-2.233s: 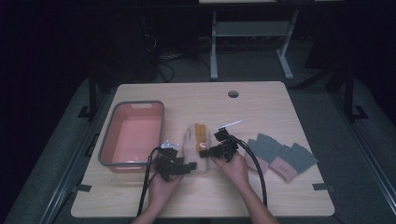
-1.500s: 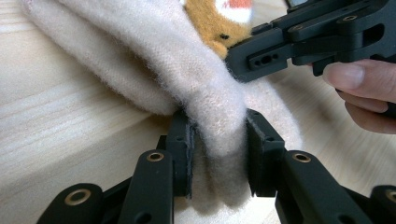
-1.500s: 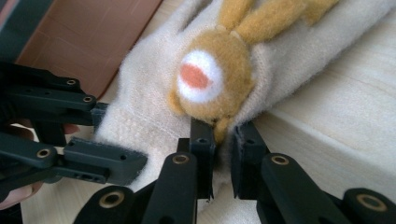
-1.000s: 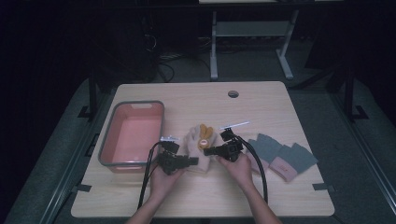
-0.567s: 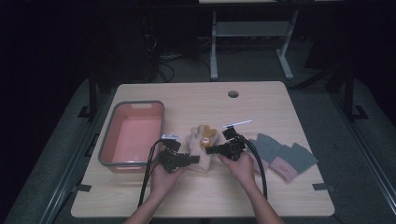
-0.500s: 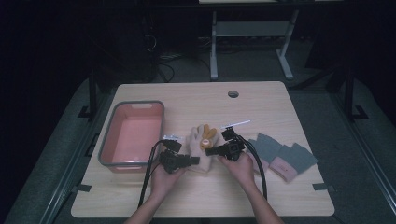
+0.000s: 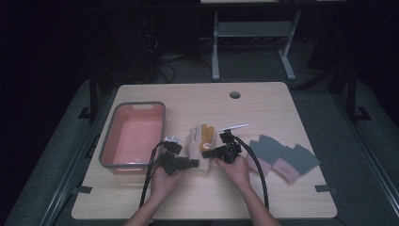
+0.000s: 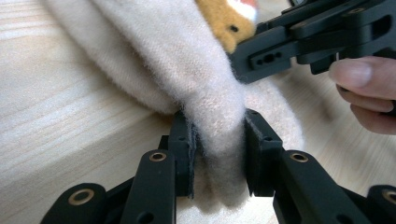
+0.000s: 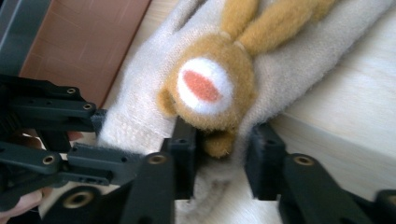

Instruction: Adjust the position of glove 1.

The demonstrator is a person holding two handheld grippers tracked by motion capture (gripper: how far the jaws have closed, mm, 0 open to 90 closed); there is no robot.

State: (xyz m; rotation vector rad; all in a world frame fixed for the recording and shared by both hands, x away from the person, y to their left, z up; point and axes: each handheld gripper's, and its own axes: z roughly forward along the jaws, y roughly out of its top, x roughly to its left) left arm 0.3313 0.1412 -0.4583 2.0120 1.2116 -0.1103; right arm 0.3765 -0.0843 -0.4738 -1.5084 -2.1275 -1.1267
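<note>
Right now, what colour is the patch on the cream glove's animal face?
The patch is orange-red on a white oval, on the tan plush face. Right gripper view shows it best.

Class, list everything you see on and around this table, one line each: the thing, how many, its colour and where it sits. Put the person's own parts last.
Wooden table: one, light wood, centre; round cable hole near its far edge.
Rectangular plastic tub: one, pink with grey rim, left side of table.
Fuzzy knit glove: one, cream, table centre, bearing an orange-brown plush animal patch.
Grey knit gloves with pink cuffs: two, right side of table.
Left gripper: one, black, jaws clamped on the cream glove's cuff.
Right gripper: one, black, jaws just been opening, patch's lower edge between them.
Hands: left hand, right hand, from the near edge.
</note>
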